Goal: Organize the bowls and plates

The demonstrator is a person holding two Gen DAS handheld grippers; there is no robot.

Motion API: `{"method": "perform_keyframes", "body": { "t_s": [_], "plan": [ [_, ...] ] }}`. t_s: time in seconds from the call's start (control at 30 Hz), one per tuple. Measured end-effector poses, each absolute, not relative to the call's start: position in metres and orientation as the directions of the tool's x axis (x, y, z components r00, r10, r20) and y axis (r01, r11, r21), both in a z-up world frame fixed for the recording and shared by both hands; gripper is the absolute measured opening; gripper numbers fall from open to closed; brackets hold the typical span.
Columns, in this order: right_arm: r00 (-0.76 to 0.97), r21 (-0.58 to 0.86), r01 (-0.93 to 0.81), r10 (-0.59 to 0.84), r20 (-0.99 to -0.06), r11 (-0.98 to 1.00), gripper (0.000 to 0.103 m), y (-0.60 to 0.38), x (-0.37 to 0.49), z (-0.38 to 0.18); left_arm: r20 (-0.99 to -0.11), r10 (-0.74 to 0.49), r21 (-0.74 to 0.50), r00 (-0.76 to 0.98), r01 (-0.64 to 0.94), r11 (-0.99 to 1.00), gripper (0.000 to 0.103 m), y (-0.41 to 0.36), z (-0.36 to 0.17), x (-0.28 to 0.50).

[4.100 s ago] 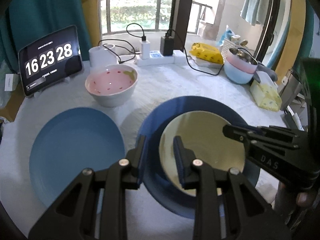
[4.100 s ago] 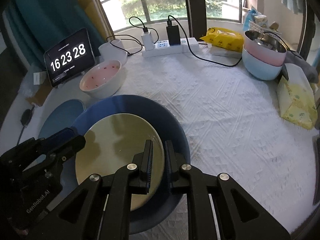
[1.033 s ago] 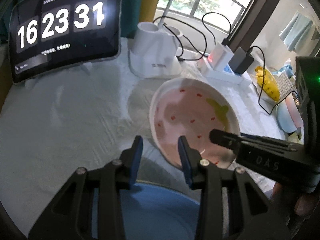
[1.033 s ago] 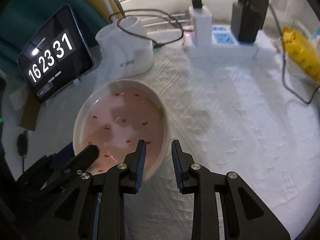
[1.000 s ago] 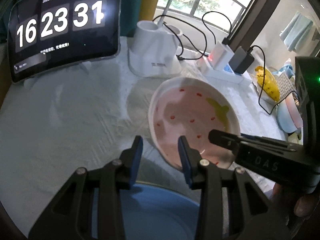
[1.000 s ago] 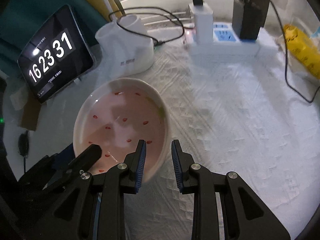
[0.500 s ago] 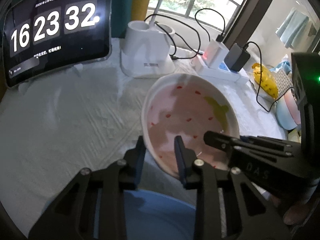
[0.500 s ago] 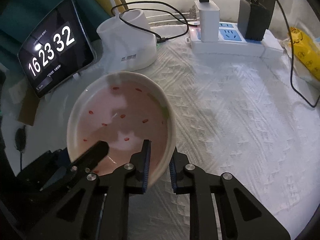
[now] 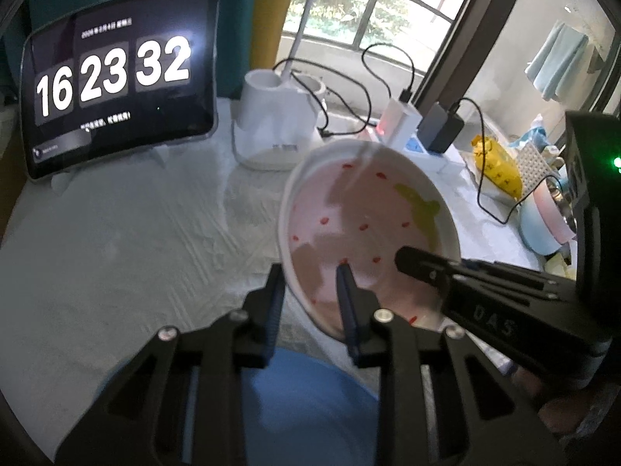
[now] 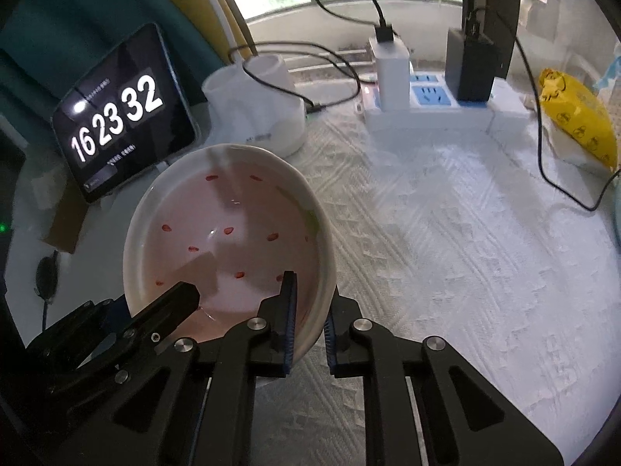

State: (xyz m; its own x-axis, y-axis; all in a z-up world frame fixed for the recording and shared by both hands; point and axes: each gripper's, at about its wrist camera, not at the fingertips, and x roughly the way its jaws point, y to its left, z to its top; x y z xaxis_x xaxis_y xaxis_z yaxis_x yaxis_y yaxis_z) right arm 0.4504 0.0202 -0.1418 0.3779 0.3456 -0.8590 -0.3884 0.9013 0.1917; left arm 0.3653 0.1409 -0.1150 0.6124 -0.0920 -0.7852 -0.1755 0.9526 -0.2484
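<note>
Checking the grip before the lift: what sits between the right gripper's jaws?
The pink bowl's rim wall sits in the right gripper, one jaw inside, one outside, closed on it, seen in the right wrist view.

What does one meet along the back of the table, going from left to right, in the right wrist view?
Clock tablet → white holder → white charger → black adapter → yellow packet.

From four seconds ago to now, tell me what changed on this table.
Both grippers left the stacked plates and went to the strawberry bowl. The right gripper has just been closing and now clamps the bowl's right rim; the left gripper closed on the opposite rim. The bowl looks tilted, apparently lifting. The clock tablet, white holder and power strip stayed put.
</note>
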Motion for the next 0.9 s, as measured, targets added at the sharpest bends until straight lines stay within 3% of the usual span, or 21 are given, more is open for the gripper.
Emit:
{"method": "perform_keyframes", "body": {
  "t_s": [0.9],
  "plan": [
    [0.46, 0.22, -0.406, 0.406, -0.79, 0.887, 0.013, -0.007, 0.395, -0.083, -0.715, -0.078, -0.236, 0.695, -0.136, 0.962, 0.028, 0.119, -0.057, 0.313]
  ]
}}
